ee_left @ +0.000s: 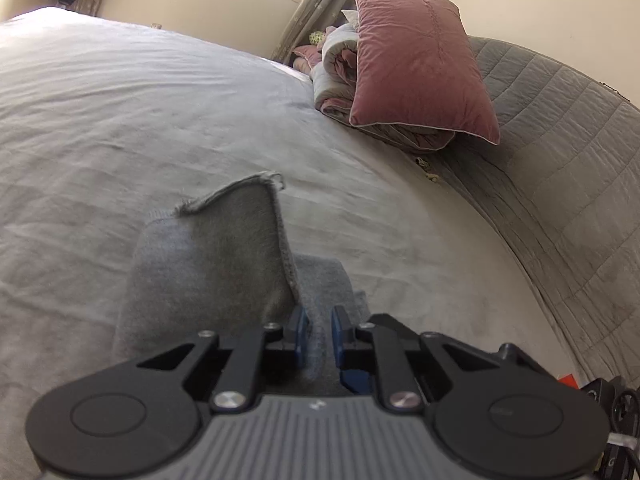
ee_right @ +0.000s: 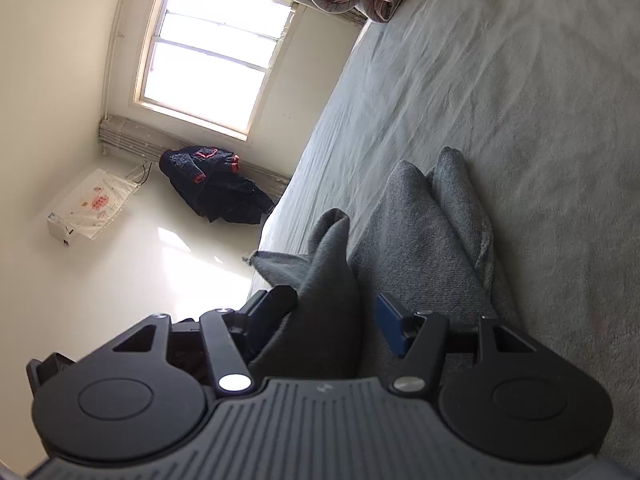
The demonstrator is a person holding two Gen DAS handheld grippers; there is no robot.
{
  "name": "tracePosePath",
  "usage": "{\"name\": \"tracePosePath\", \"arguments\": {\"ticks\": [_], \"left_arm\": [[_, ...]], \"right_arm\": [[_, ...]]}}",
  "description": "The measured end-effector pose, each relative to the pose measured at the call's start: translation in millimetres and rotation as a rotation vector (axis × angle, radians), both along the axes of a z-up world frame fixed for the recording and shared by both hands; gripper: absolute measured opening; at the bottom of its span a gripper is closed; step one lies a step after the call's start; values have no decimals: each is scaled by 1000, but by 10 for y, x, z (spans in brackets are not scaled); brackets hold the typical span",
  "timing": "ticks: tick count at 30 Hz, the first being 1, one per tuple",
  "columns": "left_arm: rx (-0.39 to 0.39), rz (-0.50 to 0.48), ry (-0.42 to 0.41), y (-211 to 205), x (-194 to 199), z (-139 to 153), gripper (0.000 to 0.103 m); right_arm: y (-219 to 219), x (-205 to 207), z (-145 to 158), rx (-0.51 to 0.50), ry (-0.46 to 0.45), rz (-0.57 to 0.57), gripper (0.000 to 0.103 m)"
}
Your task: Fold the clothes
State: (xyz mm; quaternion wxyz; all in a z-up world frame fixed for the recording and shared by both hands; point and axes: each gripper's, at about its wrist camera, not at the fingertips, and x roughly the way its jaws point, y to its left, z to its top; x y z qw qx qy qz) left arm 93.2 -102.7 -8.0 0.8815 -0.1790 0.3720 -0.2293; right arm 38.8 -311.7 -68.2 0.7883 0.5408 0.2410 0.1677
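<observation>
Grey knit garment [ee_left: 208,264]: partly folded; left gripper [ee_left: 320,332] pinches an edge, right gripper [ee_right: 326,316] wide around a fold, unclamped; folding unfinished.

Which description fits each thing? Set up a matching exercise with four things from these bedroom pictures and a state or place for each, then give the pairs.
Things:
1. left claw
2. right claw
3. pink pillow
4. dark clothes

Descriptions:
A. lying in a heap under the window
B. leaning on rolled bedding
C. shut on the grey garment
D. jaws apart, grey cloth between them

Pairs: 1-C, 2-D, 3-B, 4-A
</observation>
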Motion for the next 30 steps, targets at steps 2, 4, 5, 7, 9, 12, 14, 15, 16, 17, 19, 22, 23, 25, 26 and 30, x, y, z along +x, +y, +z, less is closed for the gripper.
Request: {"name": "tracePosePath", "arguments": {"ticks": [2, 4, 5, 7, 9, 12, 14, 15, 16, 17, 19, 22, 23, 25, 26, 30], "left_arm": [[-31, -35, 44, -64, -11, -109, 17], [-39, -63, 45, -93, -71, -139, 22], [-43, -81, 40, -90, -104, -124, 26], [-53, -117, 29, -72, -173, -86, 32], [-64, -144, 10, -8, -255, -17, 36], [-63, -159, -31, 123, -356, 80, 39], [-61, -145, -58, 235, -381, 129, 39], [-56, -131, -69, 292, -383, 140, 39], [-47, -114, -79, 346, -381, 142, 41], [-31, -96, -85, 391, -366, 136, 42], [7, -62, -89, 460, -322, 100, 42], [54, -36, -89, 510, -285, -3, 42], [69, -36, -85, 499, -281, -44, 42], [85, -50, -77, 447, -296, -110, 42], [94, -64, -76, 407, -323, -141, 42], [149, -127, -131, 270, -459, -142, 49]], "right_arm": [[-34, -24, -19, 33, 22, -11, 62], [-48, -35, -22, 35, 44, -17, 63], [-56, -40, -23, 37, 55, -20, 65], [-60, -45, -16, 31, 69, -18, 65], [-62, -33, 26, 20, 67, -11, 65], [-91, -33, 74, -1, 61, -3, 66], [-58, 16, 107, -37, 71, 1, 66], [-36, 42, 123, -57, 77, 2, 66], [-15, 67, 138, -78, 82, 4, 66], [-1, 81, 150, -94, 86, 6, 66], [38, 127, 183, -123, 94, 6, 66], [97, 210, 233, -158, 109, 4, 66], [111, 235, 243, -166, 114, 3, 66], [146, 293, 265, -178, 124, -1, 67], [163, 319, 275, -183, 129, -2, 67], [208, 346, 286, -195, 139, -5, 67]]}}
